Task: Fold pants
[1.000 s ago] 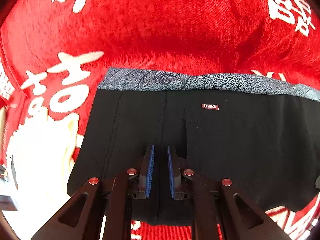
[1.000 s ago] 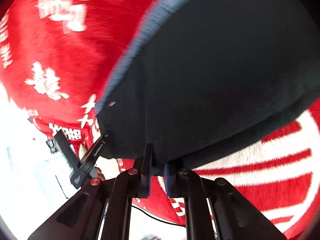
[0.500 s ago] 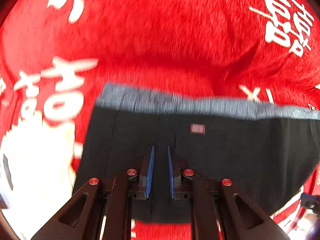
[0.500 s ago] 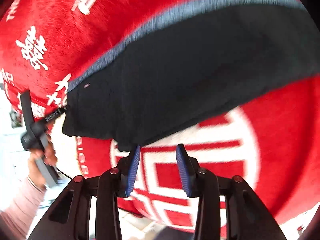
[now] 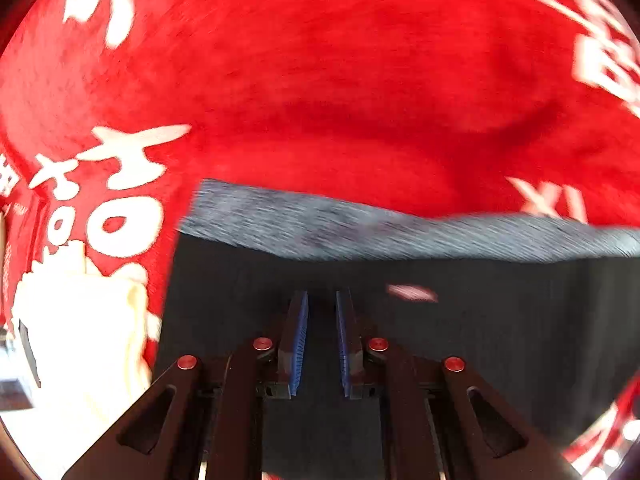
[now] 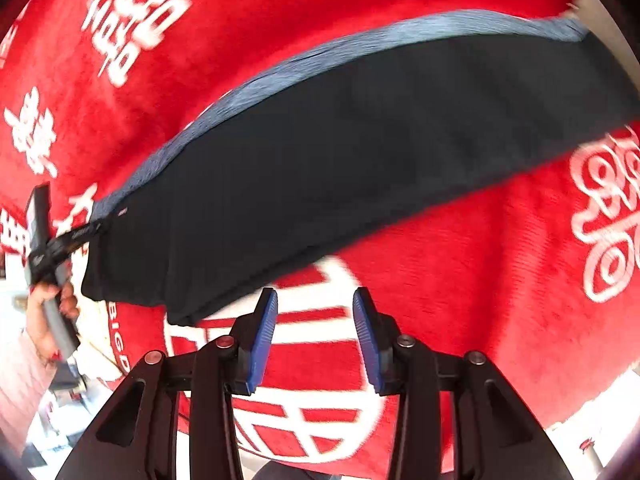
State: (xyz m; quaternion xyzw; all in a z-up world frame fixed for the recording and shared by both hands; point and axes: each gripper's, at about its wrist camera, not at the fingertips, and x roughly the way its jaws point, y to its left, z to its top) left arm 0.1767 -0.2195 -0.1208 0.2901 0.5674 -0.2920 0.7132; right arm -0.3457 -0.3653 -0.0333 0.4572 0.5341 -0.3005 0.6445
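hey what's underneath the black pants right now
The pants lie on a red blanket with white lettering, which shows all around them. The part of the blanket directly beneath is covered, so anything there cannot be seen.

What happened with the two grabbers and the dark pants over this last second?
The right gripper let go: a second ago its jaws were shut on the edge of the pants, now they stand wide open and have backed off over the red blanket. The left gripper slid closer to the grey waistband. Its jaws stayed narrow over the dark cloth, and the pants stayed folded on the blanket.
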